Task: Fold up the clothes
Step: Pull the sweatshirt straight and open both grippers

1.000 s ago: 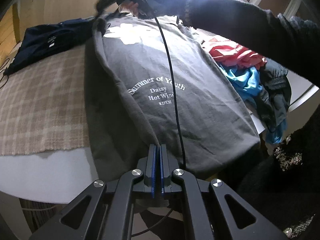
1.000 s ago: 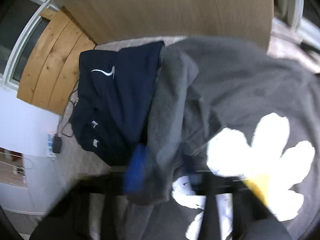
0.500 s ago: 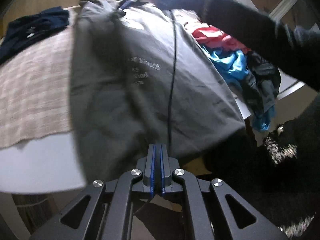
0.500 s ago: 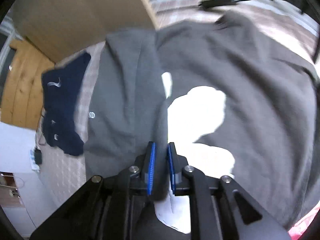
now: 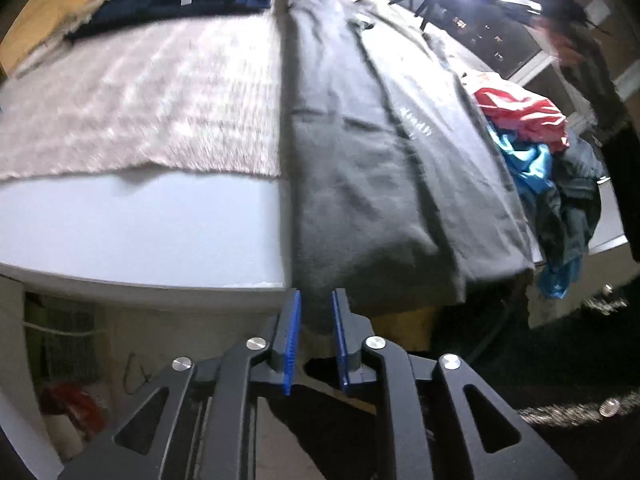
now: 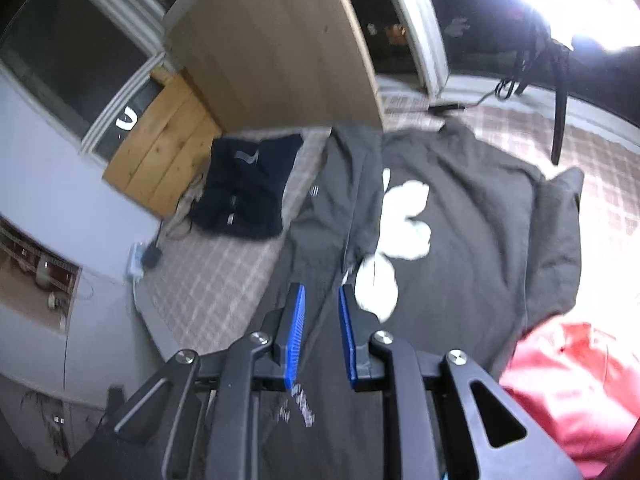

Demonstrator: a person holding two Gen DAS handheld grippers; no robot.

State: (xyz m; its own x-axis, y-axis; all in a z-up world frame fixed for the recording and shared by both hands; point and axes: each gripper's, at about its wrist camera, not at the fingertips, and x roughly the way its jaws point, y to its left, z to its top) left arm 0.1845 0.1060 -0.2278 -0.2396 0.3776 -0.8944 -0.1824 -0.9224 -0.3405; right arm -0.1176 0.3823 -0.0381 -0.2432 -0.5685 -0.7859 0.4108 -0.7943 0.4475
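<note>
Grey shirt (image 5: pixel 384 184) hem between opening left claw (image 5: pixel 316 336) pads, right claw (image 6: pixel 320 336) spread above.

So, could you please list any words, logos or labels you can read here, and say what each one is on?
No text can be read.
Grey t-shirt: white print in both views, too blurred to read.
Navy garment: a pale swoosh-like mark and small tags, with no legible words.
Window: a white mark, unreadable.
</note>
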